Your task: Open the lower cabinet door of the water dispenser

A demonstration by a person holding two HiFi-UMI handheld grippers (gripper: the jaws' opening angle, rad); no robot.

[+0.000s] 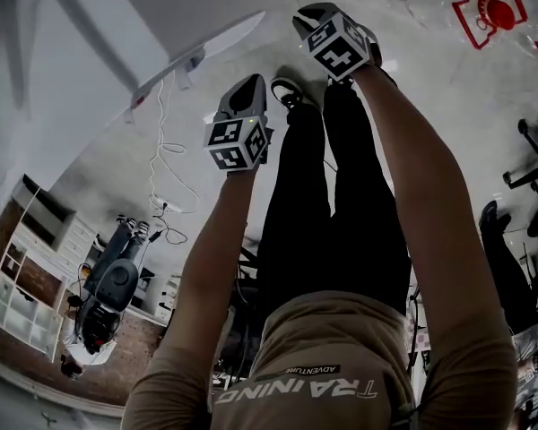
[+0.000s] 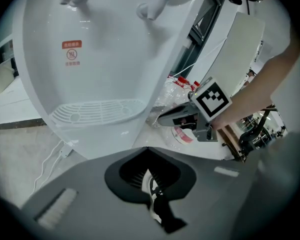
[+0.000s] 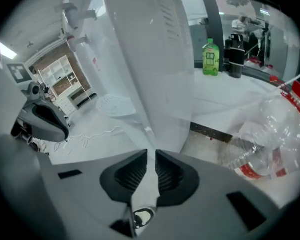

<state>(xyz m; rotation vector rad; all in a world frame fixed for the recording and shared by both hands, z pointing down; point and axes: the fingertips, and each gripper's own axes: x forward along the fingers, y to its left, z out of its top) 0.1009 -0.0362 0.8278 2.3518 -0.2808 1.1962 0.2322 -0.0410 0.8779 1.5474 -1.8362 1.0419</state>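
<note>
The white water dispenser (image 2: 90, 59) fills the left gripper view, with two taps (image 2: 152, 4), a red warning label and a slotted drip tray (image 2: 97, 111). The front below the tray is mostly hidden behind my left gripper (image 2: 147, 149), whose jaws meet with nothing between them. My right gripper (image 3: 151, 156) is shut and empty, facing the dispenser's side corner (image 3: 140, 59). In the head view, both grippers hang over the floor beside the dispenser (image 1: 117, 25): the left (image 1: 249, 86) is nearer and the right (image 1: 314, 14) farther. The right gripper (image 2: 165, 119) also shows beside the dispenser.
A white power cord (image 1: 166, 177) trails over the floor from the dispenser. A clear bag of plastic bottles (image 3: 270, 139) lies to the right. A green bottle (image 3: 210, 58) stands on a white table behind. The person's legs and shoes (image 1: 287, 92) are below the grippers.
</note>
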